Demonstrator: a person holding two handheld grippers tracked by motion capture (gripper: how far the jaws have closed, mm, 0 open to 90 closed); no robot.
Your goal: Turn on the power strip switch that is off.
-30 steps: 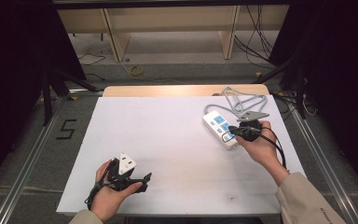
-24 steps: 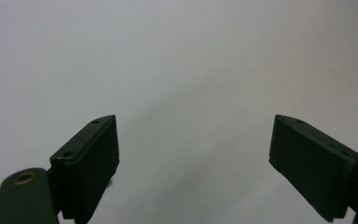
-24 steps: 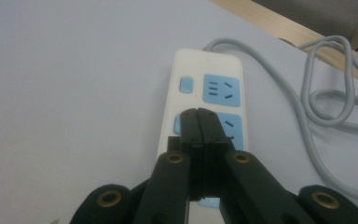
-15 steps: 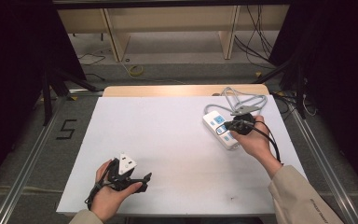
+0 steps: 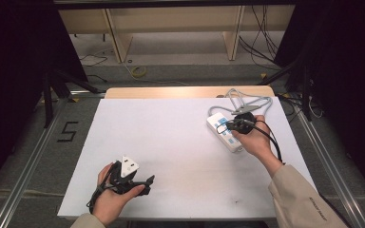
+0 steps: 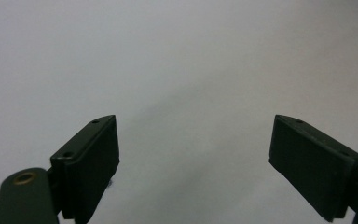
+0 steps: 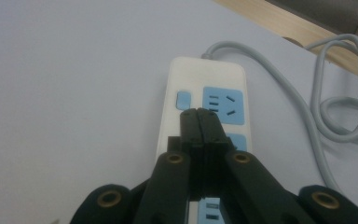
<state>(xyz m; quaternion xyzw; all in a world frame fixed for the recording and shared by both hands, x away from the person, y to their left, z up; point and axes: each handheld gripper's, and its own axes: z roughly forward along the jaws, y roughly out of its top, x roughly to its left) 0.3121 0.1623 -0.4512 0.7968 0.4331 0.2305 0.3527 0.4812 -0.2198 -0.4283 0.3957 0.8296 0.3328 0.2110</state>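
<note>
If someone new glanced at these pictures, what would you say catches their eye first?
Probably the white power strip with blue sockets at the table's far right, with the right gripper poised over it, jaws pressed together. Next, the left gripper resting near the front edge, jaws wide apart over bare white tabletop.

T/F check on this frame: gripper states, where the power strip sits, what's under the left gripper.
1. The right gripper has its jaws pressed together over the power strip. True.
2. The left gripper is shut. False: its jaws stand wide apart.
3. The power strip lies at the table's right side, its grey cable looped behind it. True.
4. The left gripper holds a plug. False: between its jaws there is bare white table.
5. The strip's sockets are red. False: they are blue.
</note>
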